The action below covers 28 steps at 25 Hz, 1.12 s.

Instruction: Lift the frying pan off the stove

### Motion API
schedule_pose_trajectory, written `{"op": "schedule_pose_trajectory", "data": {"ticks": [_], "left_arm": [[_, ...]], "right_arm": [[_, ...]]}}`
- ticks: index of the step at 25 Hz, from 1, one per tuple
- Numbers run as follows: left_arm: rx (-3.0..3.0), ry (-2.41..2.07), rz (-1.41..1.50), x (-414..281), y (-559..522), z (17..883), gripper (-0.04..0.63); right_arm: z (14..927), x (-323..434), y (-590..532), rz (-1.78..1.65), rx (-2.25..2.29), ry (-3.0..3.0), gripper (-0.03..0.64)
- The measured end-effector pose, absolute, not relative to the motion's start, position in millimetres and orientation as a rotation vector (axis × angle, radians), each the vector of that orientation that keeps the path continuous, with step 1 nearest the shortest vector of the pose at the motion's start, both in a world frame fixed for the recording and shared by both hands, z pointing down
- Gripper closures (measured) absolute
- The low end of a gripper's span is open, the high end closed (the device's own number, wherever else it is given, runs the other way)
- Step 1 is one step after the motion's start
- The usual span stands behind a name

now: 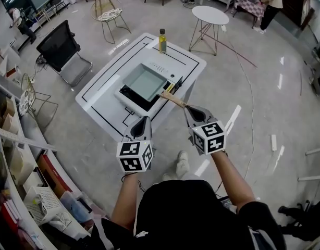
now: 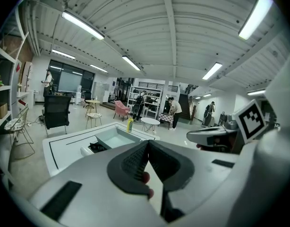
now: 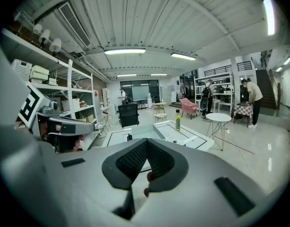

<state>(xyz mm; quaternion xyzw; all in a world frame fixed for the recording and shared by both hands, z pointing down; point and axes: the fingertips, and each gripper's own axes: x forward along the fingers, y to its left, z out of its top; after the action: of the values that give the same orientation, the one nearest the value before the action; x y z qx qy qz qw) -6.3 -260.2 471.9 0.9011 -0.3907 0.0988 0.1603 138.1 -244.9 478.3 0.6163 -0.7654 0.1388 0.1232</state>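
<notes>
Left gripper view: jaws of the left gripper (image 2: 148, 142) meet at their tips, pressed together, with nothing between them.
Right gripper view: jaws of the right gripper (image 3: 146, 141) are likewise together at the tips and hold nothing.
Left gripper position: in the head view it hangs over the near edge of the white table (image 1: 105, 90), apart from the pan and pointing toward the far side.
Right gripper position: its tip lies just beside the near end of the wooden handle (image 1: 173, 98). Whether the 2 touch cannot be told.
Marker cubes: 1 on each gripper, the left cube (image 1: 134, 156) and the right cube (image 1: 209, 136), both near the person's wrists.
Frying pan: square, pale grey-green frying pan (image 1: 144, 81), level and sitting on the stove, its handle running out to the near right.
Stove: black cooktop (image 1: 132, 96) showing at the pan's near left edge, set within the black outline marked on the table.
Bottle: 1 yellow bottle (image 1: 162, 40) upright at the table's far corner, well apart from the pan.
Surroundings: black office chair (image 1: 61, 48) to the far left of the table, and a round white side table (image 1: 210, 15) to the far right.
Left wall: shelving (image 1: 14, 139) with boxes and baskets.
</notes>
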Motion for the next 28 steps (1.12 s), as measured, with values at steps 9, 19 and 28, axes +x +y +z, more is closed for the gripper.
{"op": "schedule_pose_trajectory", "data": {"ticks": [9, 19, 28], "left_arm": [[2.514, -1.191, 0.27, 11, -301, 479, 0.584], [2.442, -1.276, 0.284, 13, -333, 490, 0.584], [2.377, -1.347, 0.287, 1, -344, 498, 0.584]], "right_arm": [[500, 151, -298, 0.438, 1.606, -2.229, 0.62], [536, 144, -342, 0.515, 1.384, -2.197, 0.542], [576, 133, -363, 0.564, 1.212, -2.085, 0.422]]}}
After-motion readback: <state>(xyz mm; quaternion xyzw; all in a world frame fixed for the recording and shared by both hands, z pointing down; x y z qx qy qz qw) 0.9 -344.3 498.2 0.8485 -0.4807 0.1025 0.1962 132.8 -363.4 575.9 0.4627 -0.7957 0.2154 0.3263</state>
